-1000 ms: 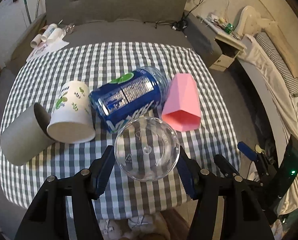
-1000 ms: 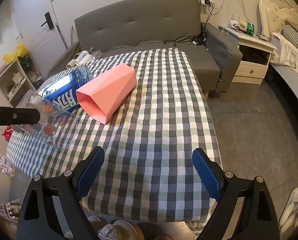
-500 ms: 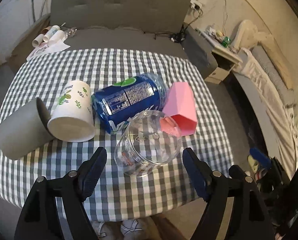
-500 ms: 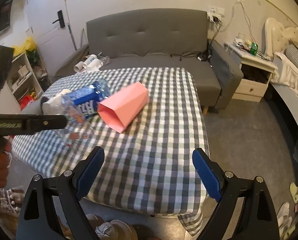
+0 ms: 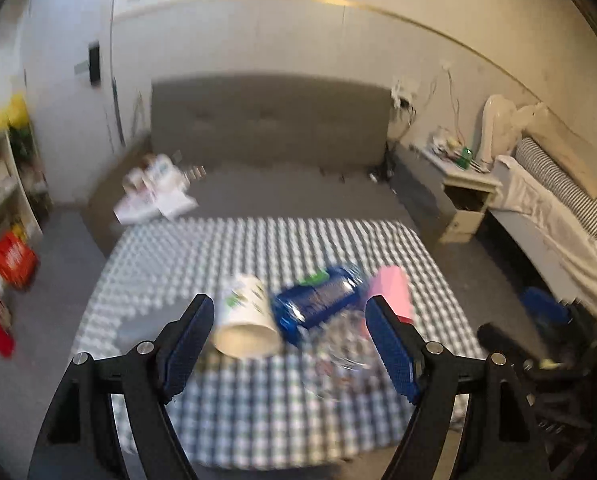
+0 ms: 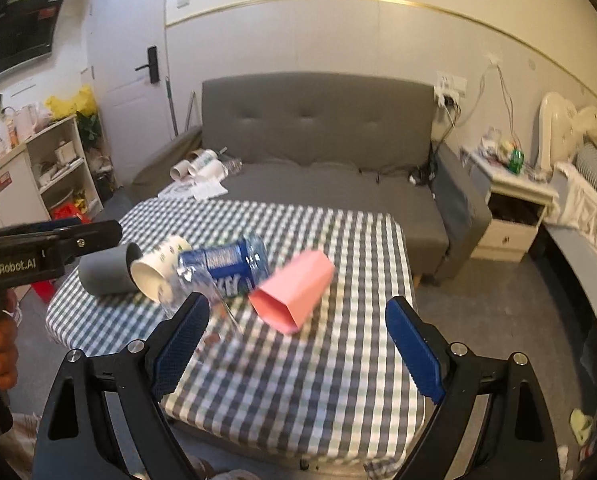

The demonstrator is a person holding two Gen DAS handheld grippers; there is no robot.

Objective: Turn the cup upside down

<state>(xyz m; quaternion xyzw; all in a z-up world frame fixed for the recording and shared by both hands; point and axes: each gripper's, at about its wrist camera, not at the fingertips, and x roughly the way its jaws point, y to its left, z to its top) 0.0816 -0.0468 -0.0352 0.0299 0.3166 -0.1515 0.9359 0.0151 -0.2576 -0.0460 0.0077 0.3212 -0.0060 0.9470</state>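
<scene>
Checked table (image 6: 298, 364), clear cup (image 5: 344, 354) now released (blurred), both jaws spread

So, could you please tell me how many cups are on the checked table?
4: grey cup leftmost, white leaf-print cup beside it, clear cup in front, pink cup rightmost.

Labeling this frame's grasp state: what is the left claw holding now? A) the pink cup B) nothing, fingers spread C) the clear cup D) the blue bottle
B: in the left wrist view the left claw has its fingers wide apart with nothing between them, and the clear cup sits blurred on the checkered tablecloth beyond it.
</scene>
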